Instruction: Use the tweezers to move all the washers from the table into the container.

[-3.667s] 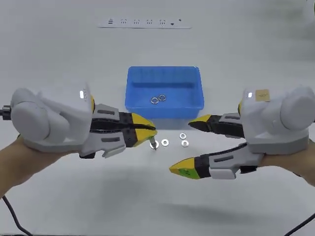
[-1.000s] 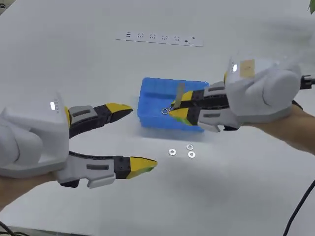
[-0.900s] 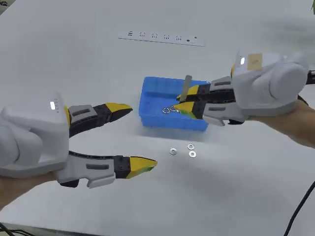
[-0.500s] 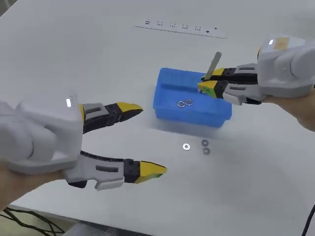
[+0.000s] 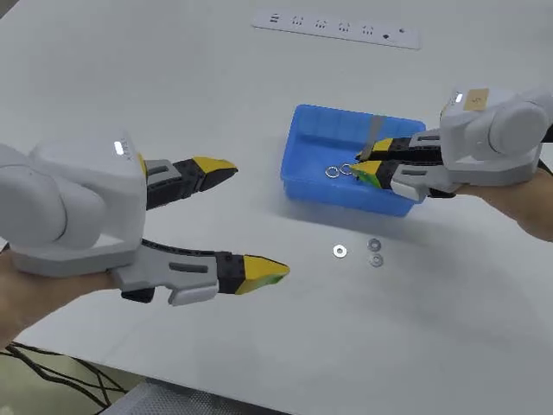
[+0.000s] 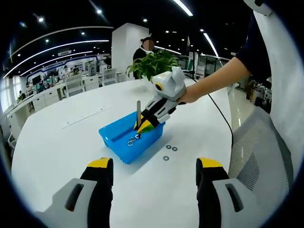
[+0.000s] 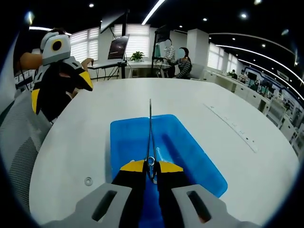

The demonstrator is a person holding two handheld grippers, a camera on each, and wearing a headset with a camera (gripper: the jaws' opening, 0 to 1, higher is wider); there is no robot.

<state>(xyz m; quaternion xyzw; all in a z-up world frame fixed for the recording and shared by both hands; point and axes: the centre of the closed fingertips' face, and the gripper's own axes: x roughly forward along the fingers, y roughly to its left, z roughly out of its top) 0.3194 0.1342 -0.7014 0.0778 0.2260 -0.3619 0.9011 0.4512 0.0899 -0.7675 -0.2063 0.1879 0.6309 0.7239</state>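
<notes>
While the right hand-held gripper (image 5: 363, 169) has its jaws pinched shut on the tweezers (image 5: 373, 134), whose free end sticks up toward 12 o'clock over the blue container (image 5: 346, 199), the step in hand looks like a drop-off or the start of the next pick. Whether a washer sits in the tips I cannot tell. Two washers (image 5: 333, 171) lie inside the container, just at 9 o'clock of the gripper's tips. Three more washers (image 5: 340, 252) rest close together on the counter (image 5: 173, 69), at 6 o'clock of the container.

To do this well, keep the tips low over the container floor. Ease the squeeze only slightly, so any washer falls inside without the tweezers slipping free.

The left hand-held gripper (image 5: 257, 218), jaws spread wide and empty, hovers at 8 o'clock, well apart from the container. It is best kept clear.
</notes>
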